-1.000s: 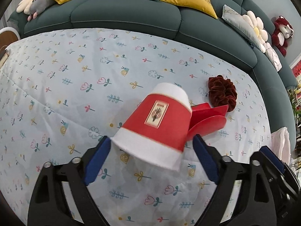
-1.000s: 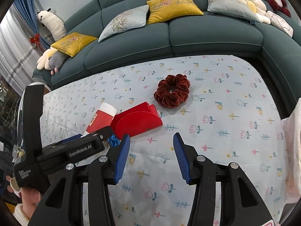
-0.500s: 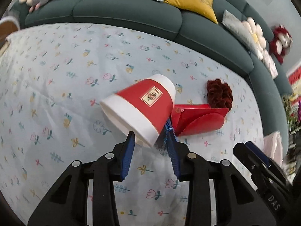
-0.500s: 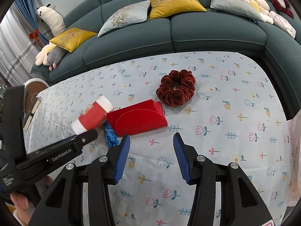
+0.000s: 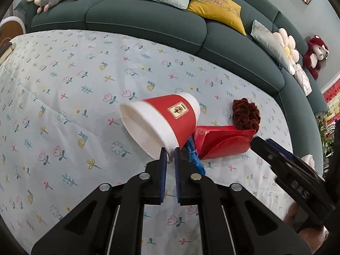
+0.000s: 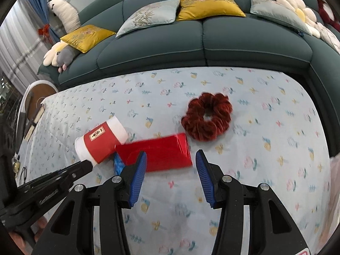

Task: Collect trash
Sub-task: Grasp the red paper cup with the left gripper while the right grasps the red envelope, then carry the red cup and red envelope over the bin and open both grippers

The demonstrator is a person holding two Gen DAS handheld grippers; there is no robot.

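left gripper (image 5: 169, 156): pinched on the white rim of the red paper cup (image 5: 163, 121), cup tipped on its side, mouth facing left
right gripper (image 6: 171, 175): fingers spread, nothing held, hovering just short of the red folded paper box (image 6: 158, 154)
box: flat on the floral tablecloth (image 6: 265, 148), touching the cup
dark red scrunchie (image 6: 207, 119): just beyond the box
blue scrap (image 6: 118, 162): beside the cup and box

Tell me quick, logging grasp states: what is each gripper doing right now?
Left gripper: shut on the rim of the red-and-white paper cup.
Right gripper: open, holding nothing, above the flat red paper pouch.
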